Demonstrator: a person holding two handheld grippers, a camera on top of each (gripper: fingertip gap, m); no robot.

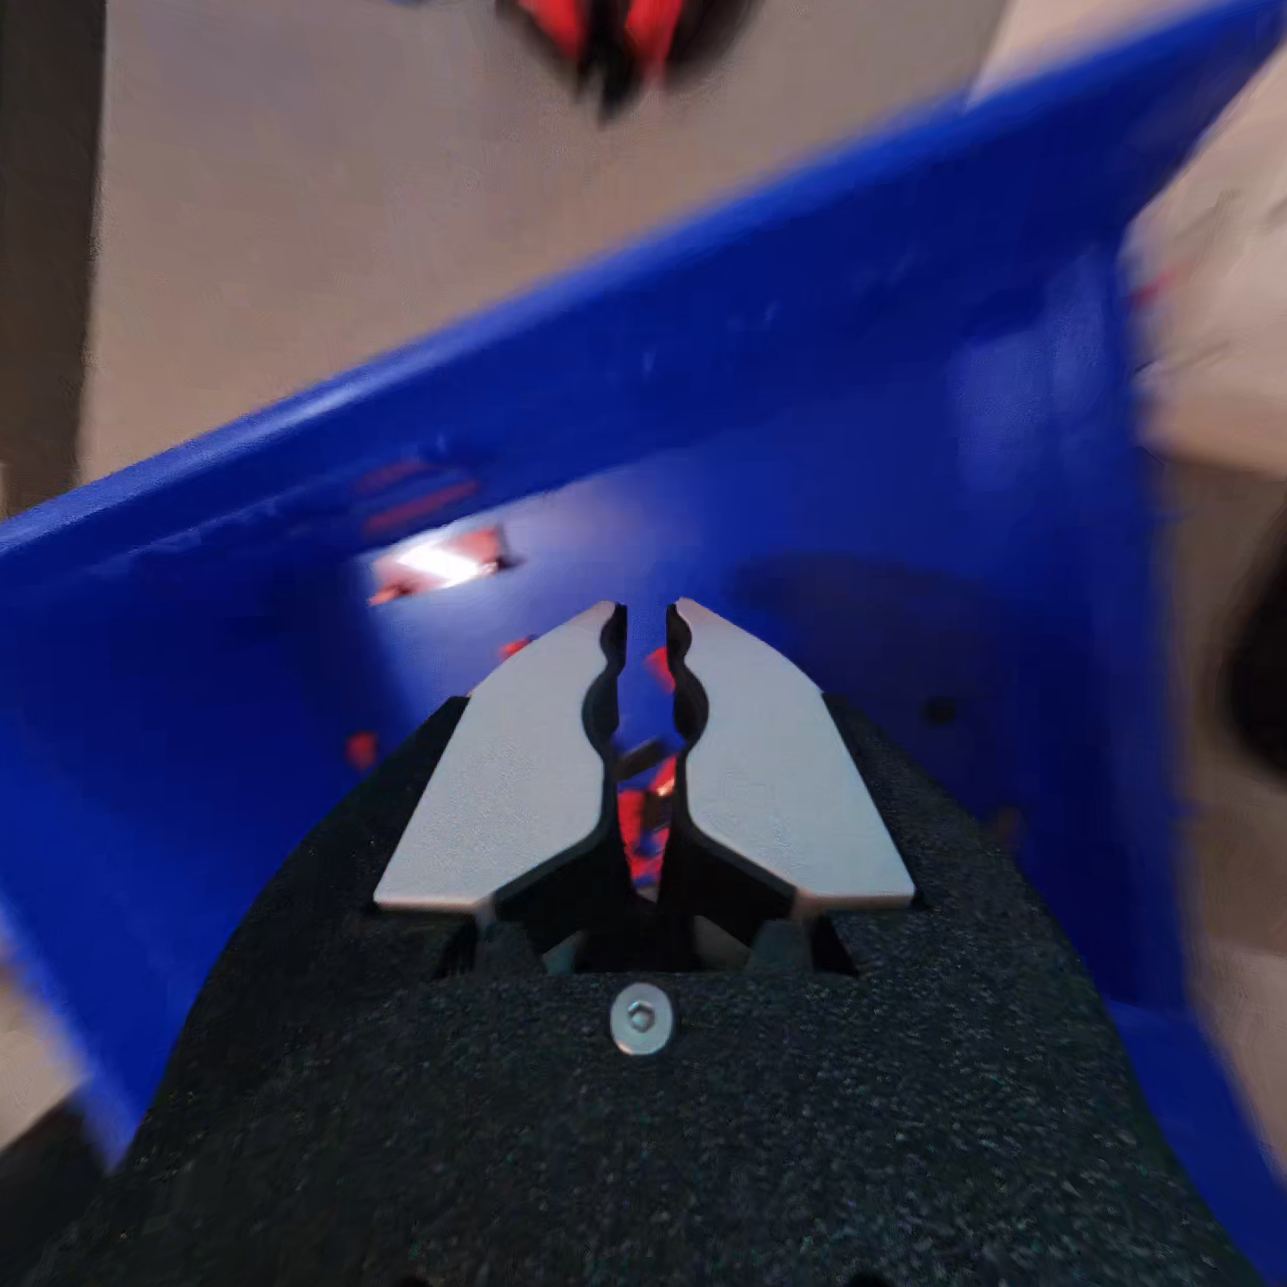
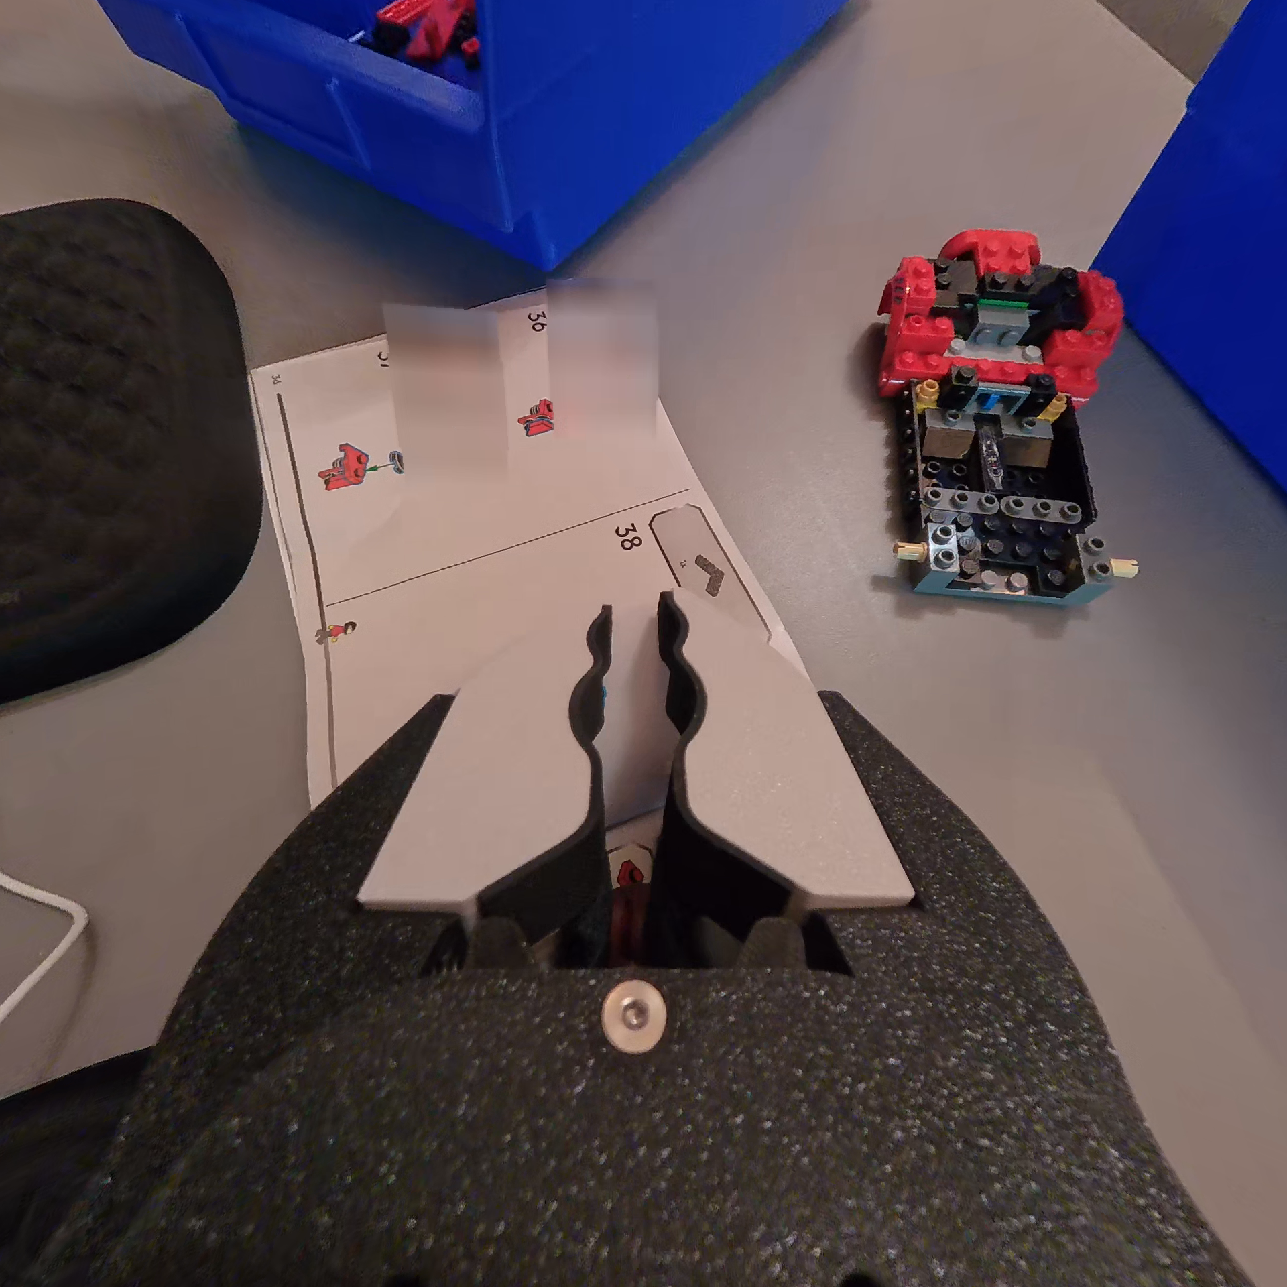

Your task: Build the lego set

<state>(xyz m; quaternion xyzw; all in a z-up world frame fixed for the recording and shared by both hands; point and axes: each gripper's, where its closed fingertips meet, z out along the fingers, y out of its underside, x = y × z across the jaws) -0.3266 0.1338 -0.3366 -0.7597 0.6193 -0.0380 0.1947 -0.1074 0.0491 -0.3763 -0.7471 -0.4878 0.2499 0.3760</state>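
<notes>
My left gripper (image 1: 646, 613) is inside a blue bin (image 1: 696, 348), with its jaws a narrow gap apart and nothing between the tips. Loose red and black Lego pieces (image 1: 644, 801) lie on the bin floor below the fingers; this view is blurred. My right gripper (image 2: 634, 602) hovers over a paper instruction sheet (image 2: 487, 550), its jaws a narrow gap apart and empty. A partly built red and black Lego car (image 2: 996, 418) stands on the grey table to the right of the right gripper. It also shows as a blur at the top of the left wrist view (image 1: 620, 42).
A blue bin (image 2: 557, 139) holding red and black pieces (image 2: 425, 28) stands behind the sheet. A second blue bin (image 2: 1219, 278) is at the right edge, close to the car. A black padded rest (image 2: 90, 432) lies at the left, and a white cable (image 2: 49, 954) below it.
</notes>
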